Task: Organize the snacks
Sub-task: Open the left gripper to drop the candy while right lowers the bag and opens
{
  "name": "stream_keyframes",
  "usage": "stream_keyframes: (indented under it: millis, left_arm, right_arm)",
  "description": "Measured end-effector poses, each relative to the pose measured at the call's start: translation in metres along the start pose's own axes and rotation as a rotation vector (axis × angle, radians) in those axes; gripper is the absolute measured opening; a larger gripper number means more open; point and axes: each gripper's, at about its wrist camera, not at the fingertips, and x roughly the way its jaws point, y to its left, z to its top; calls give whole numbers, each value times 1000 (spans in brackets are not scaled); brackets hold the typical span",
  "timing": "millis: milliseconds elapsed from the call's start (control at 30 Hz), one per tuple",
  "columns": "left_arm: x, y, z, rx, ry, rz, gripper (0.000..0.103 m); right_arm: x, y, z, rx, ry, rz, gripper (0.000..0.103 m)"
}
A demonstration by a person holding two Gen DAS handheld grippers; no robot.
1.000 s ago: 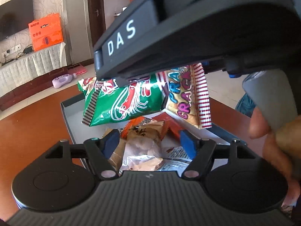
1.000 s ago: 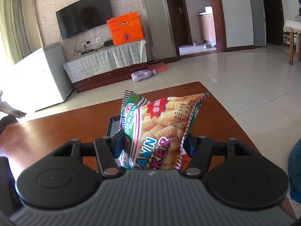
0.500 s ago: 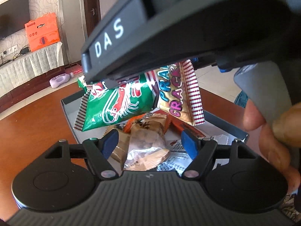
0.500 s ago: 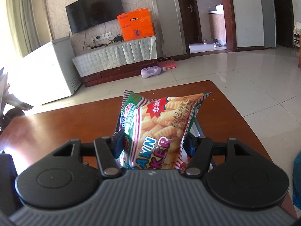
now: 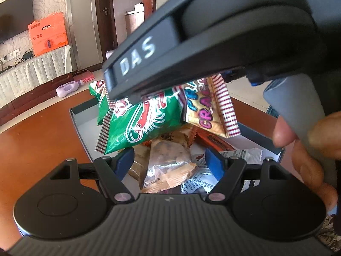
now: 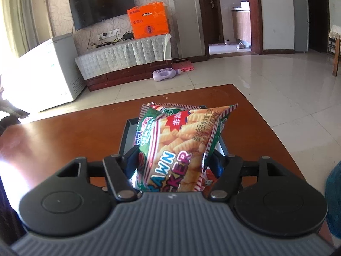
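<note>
So the right gripper (image 6: 173, 162) has the prawn cracker bag (image 6: 181, 145) standing upright between its fingers, and the jaws are opening right now. The blue pads sit right at the bag's two edges and I honestly can't tell if they're still pressing on it. The bag is hanging over the open dark-rimmed box (image 6: 127, 132), which sits just ahead of the gripper on the brown wooden table (image 6: 64, 132).

From the left side you see the same bag (image 5: 211, 111) up above and ahead of the left gripper (image 5: 171, 161), with the right gripper's black body (image 5: 213, 42) filling the top of the view and the person's hand (image 5: 307, 149) wrapped round its grey handle off to the right. The left gripper's jaws stand apart, nothing pinched. Just past its fingertips, inside the box (image 5: 78, 119), there's a green snack bag (image 5: 138, 125) leaning up at the far left, a clear-and-tan wrapped pastry (image 5: 168, 166) straight ahead between the fingers, an orange wrapper (image 5: 213, 140) behind it and white printed packets (image 5: 240, 155) over to the right
</note>
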Motion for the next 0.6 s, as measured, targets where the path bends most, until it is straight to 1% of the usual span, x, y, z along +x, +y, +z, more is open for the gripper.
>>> stream_keyframes:
  millis: [67, 167, 300, 367, 433, 533, 600]
  left_arm:
    - [0, 1, -2, -9, 3, 1, 78]
    - [0, 3, -3, -12, 3, 4, 78]
    - [-2, 6, -6, -13, 3, 7, 78]
    - [-1, 4, -6, -14, 4, 7, 78]
    - [0, 4, -5, -15, 4, 6, 78]
    - [-1, 6, -4, -14, 4, 4, 78]
    - [-2, 6, -3, -16, 4, 3, 78]
  right_arm:
    - [0, -2, 0, 31, -15, 22, 69]
    - [-2, -6, 0, 65, -50, 37, 79]
    - [-8, -7, 1, 53, -96, 12, 79]
    - [-14, -10, 3, 53, -129, -19, 79]
    - [-17, -15, 4, 71, -118, -49, 78]
    - [-17, -28, 3, 128, -71, -58, 64]
    - [-16, -33, 1, 145, -41, -67, 46]
